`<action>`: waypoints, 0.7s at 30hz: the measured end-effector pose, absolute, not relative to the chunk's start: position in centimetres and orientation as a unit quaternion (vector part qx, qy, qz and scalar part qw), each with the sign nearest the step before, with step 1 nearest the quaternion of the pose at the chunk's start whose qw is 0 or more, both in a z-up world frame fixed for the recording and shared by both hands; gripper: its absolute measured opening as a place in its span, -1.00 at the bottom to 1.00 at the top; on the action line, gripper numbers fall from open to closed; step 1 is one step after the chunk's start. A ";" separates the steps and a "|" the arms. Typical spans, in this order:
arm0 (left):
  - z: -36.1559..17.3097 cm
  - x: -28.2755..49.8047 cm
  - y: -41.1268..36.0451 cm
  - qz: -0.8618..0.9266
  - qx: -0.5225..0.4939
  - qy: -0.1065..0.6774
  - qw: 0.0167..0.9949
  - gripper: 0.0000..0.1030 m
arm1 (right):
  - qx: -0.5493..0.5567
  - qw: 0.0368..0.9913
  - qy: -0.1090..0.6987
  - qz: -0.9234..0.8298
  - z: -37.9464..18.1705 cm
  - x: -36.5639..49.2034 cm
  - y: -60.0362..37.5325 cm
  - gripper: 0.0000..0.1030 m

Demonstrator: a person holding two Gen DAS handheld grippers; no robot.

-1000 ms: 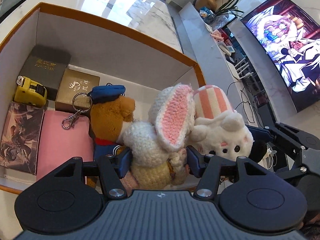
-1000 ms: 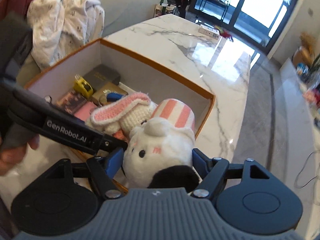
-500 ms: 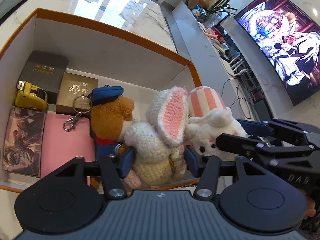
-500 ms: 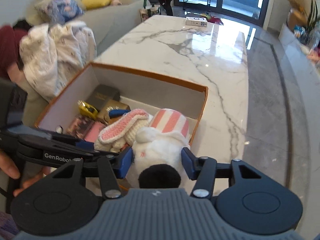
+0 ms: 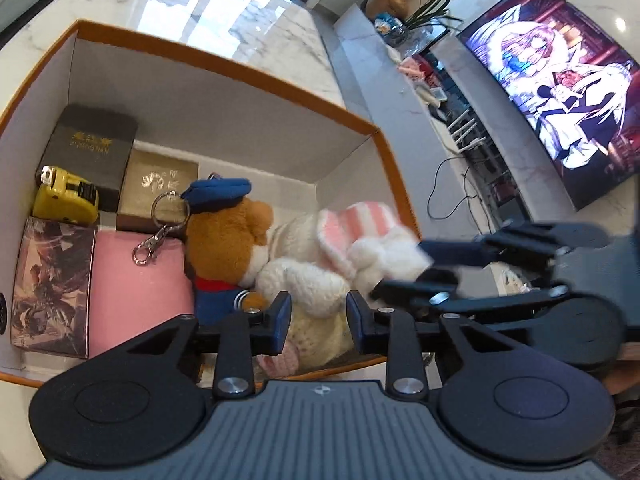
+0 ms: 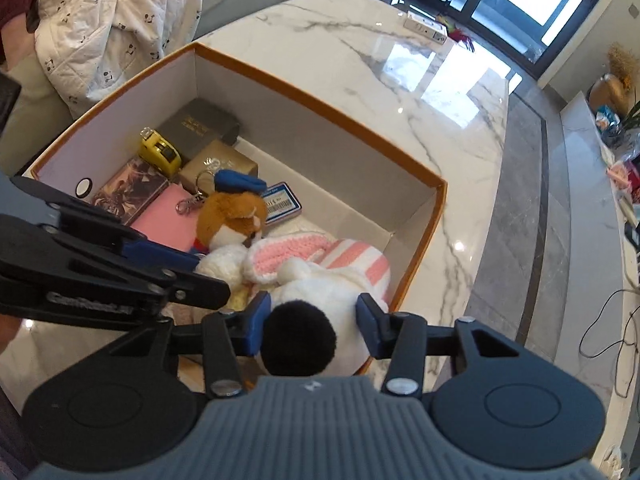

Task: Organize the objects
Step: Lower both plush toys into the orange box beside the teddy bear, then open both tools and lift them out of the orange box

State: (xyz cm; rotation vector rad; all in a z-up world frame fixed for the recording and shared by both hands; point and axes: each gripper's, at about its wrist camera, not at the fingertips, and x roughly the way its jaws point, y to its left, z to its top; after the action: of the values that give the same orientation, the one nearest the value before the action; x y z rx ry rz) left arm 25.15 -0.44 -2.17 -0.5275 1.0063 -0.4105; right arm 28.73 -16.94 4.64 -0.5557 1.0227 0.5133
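An orange-rimmed white box [image 5: 224,68] [image 6: 320,96] stands on the marble table. At its near end a cream crocheted bunny [image 5: 304,276] [image 6: 224,260] with a pink ear lies between a brown dog plush [image 5: 228,240] [image 6: 236,216] in a blue cap and a white plush [image 5: 384,252] [image 6: 316,288]. The white plush has a pink-striped hat and a black pompom tail. My left gripper [image 5: 318,320] is closing and its pads press the bunny's body. My right gripper [image 6: 312,328] is closing too, its pads against the white plush's sides.
The box's far left part holds a yellow tape measure [image 5: 64,196], a dark box [image 5: 92,148], a gold box [image 5: 160,184], a pink box [image 5: 132,288] and a picture box [image 5: 48,280]. A blue-edged tin [image 6: 280,202] lies mid-box. A quilt [image 6: 108,20] lies on the sofa behind the box.
Both pairs of jaws have narrowed onto their plush toys. The bunny's ear and the striped hat have tipped from upright to lying low in the box. The right gripper has moved closer beside the left.
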 end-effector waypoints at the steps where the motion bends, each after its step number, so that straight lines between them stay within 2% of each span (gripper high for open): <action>1: -1.9 25.2 -0.5 -0.191 -0.243 0.469 0.827 -0.35 | -0.261 0.801 0.483 0.238 4.1 28.9 -16.9 -0.04; 7: -1.5 25.5 -0.1 -0.182 -0.240 0.465 0.832 -0.35 | -0.285 0.790 0.488 0.237 1.4 28.9 -16.3 -0.04; 10: -1.5 25.3 0.5 -0.178 -0.248 0.462 0.833 -0.35 | -0.245 0.791 0.508 0.238 0.8 29.9 -17.4 -0.04; 16: -0.6 24.3 1.0 -0.177 -0.237 0.453 0.841 -0.35 | -0.238 0.796 0.503 0.238 1.0 29.7 -17.7 0.00; 21: 1.5 22.0 1.3 -0.181 -0.206 0.430 0.860 -0.35 | -0.230 0.823 0.466 0.230 2.4 27.9 -18.1 0.00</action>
State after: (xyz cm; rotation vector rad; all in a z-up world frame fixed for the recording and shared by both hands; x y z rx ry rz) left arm 21.99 1.28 1.52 -0.4324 0.9016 -0.3799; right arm 27.94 -18.08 2.42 -0.4896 0.9908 0.4883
